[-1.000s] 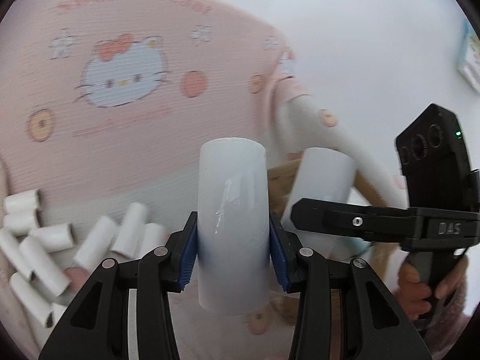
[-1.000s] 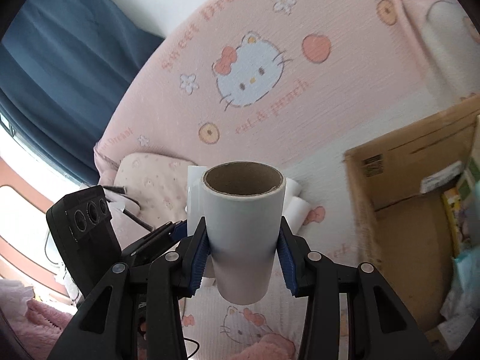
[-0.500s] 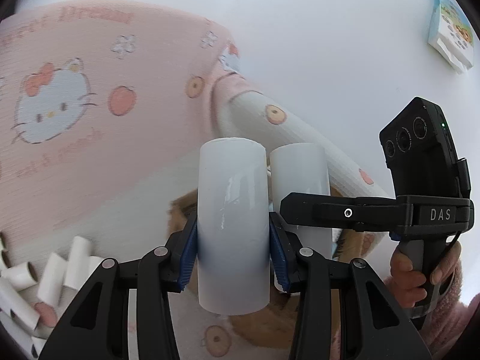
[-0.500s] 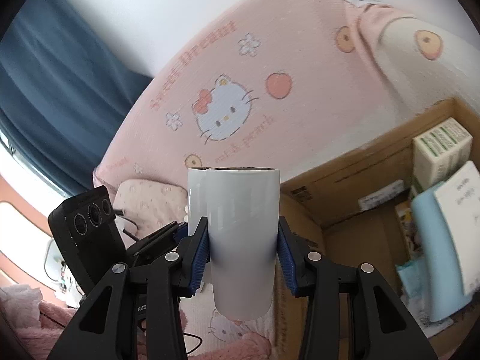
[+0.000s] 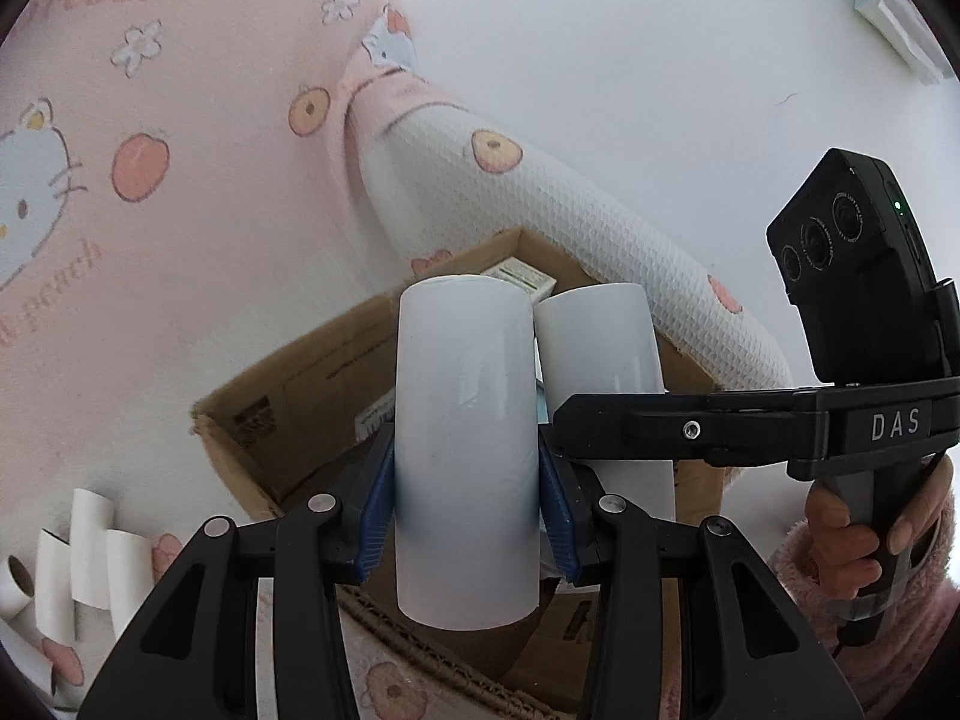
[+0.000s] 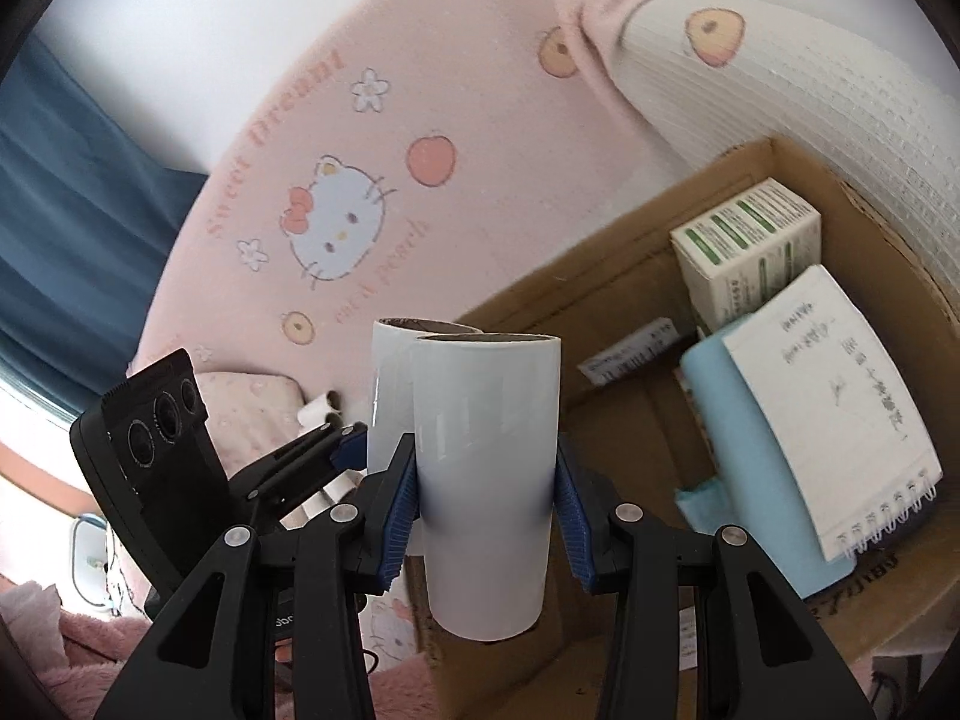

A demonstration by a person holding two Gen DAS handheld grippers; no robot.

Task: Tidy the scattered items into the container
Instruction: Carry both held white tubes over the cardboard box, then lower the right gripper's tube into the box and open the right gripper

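My left gripper (image 5: 465, 504) is shut on a white paper roll (image 5: 465, 420), held upright over the near edge of an open cardboard box (image 5: 288, 408). My right gripper (image 6: 486, 510) is shut on a second white roll (image 6: 487, 450) with a brown cardboard core, above the same box (image 6: 630, 420). In the left wrist view the right gripper's roll (image 5: 600, 342) stands just to the right of mine. In the right wrist view the left gripper's roll (image 6: 390, 396) sits close behind on the left. Several more white rolls (image 5: 78, 552) lie on the pink bedding at lower left.
Inside the box are a green-and-white carton (image 6: 744, 246), a spiral notepad (image 6: 834, 408) and a light blue item (image 6: 738, 450). A white waffle-textured bolster (image 5: 570, 240) runs along the box's far side. Pink cartoon-cat bedding (image 6: 336, 228) surrounds it. A hand (image 5: 864, 528) holds the right gripper's handle.
Both grippers have swung sideways with their rolls, from over the pink bedding to over the cardboard box. The pile of loose rolls has slid to the left edge of the left wrist view.
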